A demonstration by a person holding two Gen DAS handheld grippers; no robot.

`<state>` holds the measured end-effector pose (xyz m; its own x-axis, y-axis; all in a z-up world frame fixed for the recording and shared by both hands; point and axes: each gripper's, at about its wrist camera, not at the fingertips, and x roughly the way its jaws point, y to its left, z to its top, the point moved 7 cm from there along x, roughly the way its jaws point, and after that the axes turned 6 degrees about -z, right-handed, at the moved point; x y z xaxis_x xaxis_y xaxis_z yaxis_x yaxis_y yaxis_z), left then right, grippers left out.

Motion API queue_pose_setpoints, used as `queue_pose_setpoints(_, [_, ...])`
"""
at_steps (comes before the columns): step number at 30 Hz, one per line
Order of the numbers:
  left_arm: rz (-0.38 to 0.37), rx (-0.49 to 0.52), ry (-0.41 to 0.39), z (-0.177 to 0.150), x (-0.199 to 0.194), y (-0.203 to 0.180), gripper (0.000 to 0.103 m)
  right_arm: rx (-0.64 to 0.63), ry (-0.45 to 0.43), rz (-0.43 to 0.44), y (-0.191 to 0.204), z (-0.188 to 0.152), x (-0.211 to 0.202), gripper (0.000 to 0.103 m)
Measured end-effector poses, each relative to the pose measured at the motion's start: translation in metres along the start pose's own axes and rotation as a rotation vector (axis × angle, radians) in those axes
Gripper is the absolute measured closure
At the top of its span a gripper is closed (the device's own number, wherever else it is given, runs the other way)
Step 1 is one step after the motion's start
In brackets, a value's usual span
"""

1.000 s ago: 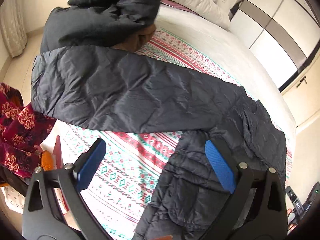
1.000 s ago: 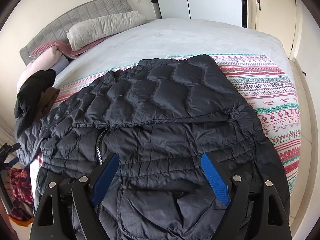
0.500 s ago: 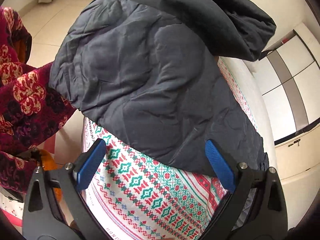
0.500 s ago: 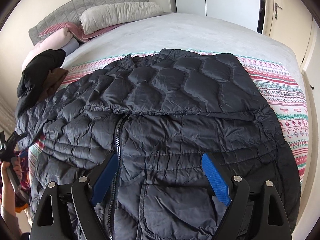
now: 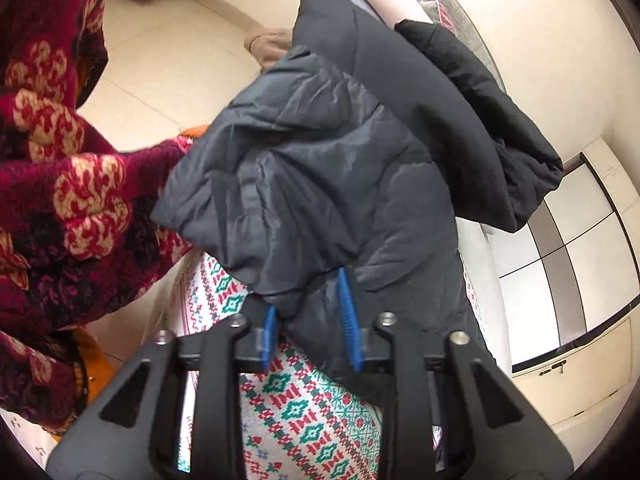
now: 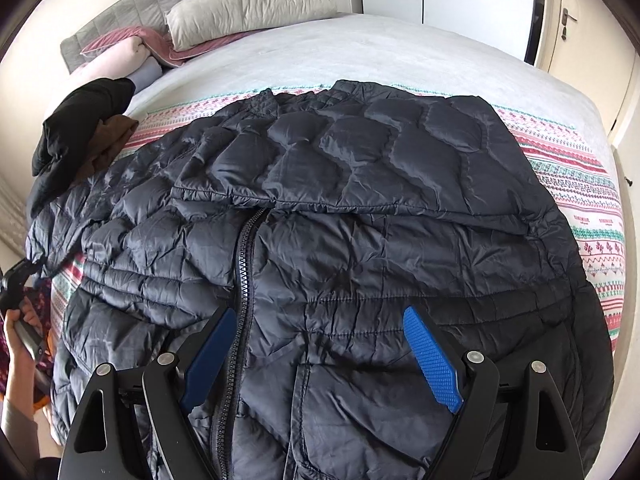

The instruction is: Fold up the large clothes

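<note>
The dark navy quilted puffer jacket (image 6: 340,240) lies spread front-up across the patterned red, green and white knitted blanket (image 6: 592,216) on the bed, and it serves as the landmark here. At the jacket's far left end, the left gripper (image 5: 308,320) has its blue pads pressed in on a bunched fold of the sleeve (image 5: 300,184), pinching the cloth where it hangs over the blanket's edge; a crimson floral fleece garment (image 5: 60,184) sits just left of that sleeve end. Beyond the sleeve, a black garment (image 6: 80,120) is heaped over a brown one (image 6: 114,136) near the jacket's left shoulder. Over the jacket's lower front, right of the zipper (image 6: 244,280), the right gripper (image 6: 320,360) hovers with its jaws spread wide, holding nothing. The hood (image 6: 360,152) lies flat above the collar, and the body is unfolded and zipped as far as can be seen. By my reading the folding has barely begun: the left sleeve is gripped for the first fold inward, while the right sleeve, the hood and the body folds all remain.
</note>
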<state>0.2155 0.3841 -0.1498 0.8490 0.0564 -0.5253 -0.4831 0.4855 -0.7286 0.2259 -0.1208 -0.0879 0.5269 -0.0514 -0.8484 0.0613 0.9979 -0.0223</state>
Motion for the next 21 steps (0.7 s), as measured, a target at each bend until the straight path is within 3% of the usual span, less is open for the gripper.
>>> queue_pose_setpoints(1, [0.001, 0.033, -0.027, 0.002, -0.007, -0.010, 0.096, 0.003, -0.001, 0.002, -0.001, 0.000, 0.000, 0.016])
queue_pose_setpoints(4, [-0.030, 0.130, -0.117, 0.015, -0.036, -0.050, 0.097, 0.013, -0.007, 0.008, -0.003, 0.002, -0.003, 0.016])
queue_pose_setpoints(11, [-0.225, 0.368, -0.242, 0.023, -0.092, -0.189, 0.098, 0.039, -0.030, 0.023, -0.010, 0.005, -0.013, 0.016])
queue_pose_setpoints(15, [-0.349, 0.500, -0.224, -0.009, -0.103, -0.279, 0.098, 0.062, -0.045, 0.030, -0.017, 0.007, -0.018, 0.016])
queue_pose_setpoints(21, [-0.499, 0.628, -0.097, -0.091, -0.096, -0.380, 0.098, 0.095, -0.061, 0.032, -0.033, 0.010, -0.022, 0.016])
